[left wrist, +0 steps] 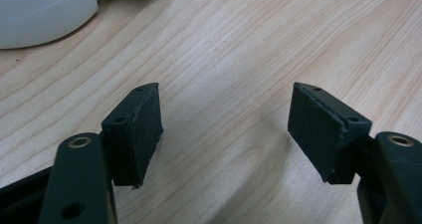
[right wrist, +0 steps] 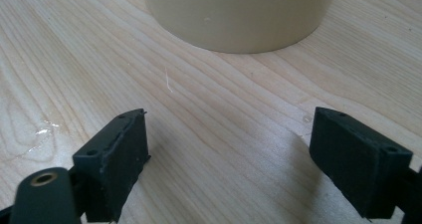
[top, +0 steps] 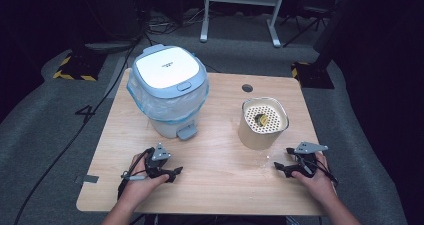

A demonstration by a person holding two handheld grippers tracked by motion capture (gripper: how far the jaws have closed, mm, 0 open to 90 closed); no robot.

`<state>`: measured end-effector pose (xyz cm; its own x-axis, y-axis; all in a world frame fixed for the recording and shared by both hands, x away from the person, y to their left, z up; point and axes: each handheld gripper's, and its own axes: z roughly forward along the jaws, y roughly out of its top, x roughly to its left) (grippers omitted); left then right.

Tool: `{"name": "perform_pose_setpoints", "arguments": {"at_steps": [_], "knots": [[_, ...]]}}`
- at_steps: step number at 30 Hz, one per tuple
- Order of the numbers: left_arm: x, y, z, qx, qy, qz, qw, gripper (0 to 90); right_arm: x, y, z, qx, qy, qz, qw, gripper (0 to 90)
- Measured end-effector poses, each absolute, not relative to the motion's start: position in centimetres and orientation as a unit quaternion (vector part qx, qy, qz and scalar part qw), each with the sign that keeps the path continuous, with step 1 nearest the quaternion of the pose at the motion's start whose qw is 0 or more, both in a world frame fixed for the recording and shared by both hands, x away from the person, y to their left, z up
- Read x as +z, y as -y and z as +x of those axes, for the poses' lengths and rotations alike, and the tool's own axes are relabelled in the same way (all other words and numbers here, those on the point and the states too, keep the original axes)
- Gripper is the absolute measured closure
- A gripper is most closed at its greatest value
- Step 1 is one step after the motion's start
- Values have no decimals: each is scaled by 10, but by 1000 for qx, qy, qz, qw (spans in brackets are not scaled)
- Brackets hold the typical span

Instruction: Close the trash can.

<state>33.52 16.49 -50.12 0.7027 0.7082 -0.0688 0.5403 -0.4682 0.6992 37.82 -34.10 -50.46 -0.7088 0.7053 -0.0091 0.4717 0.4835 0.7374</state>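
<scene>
A white and blue pedal bin [top: 169, 89] with a plastic liner and a shut lid stands at the back left of the wooden table [top: 220, 185]. A cream cylinder container [top: 262, 122] with a perforated insert and something yellow inside stands at the right. My left gripper [top: 176, 172] rests open near the front left, nothing between its pads [left wrist: 137, 134]. My right gripper [top: 278, 167] lies open near the front right, just short of the cream container [right wrist: 239, 15], holding nothing.
The bin's white base [left wrist: 40, 12] shows at the far left of the left gripper view. Its blue pedal [top: 187, 132] sticks out toward me. A small wet smear [right wrist: 45, 129] marks the wood by the right gripper. A dark grommet hole [top: 247, 88] sits at the table's back.
</scene>
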Motion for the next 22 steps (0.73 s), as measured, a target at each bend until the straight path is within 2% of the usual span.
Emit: {"name": "perform_pose_setpoints", "arguments": {"at_steps": [3, 7, 22], "knots": [[-502, -165, 336, 121, -368, 849, 359, 273, -505, 341, 378, 371, -847, 348, 157, 153], [-504, -165, 337, 136, -374, 850, 345, 153, -505, 341, 378, 371, -847, 347, 158, 153], [-504, -172, 341, 134, -364, 854, 348, 150, -505, 341, 378, 371, -847, 348, 158, 153]]}}
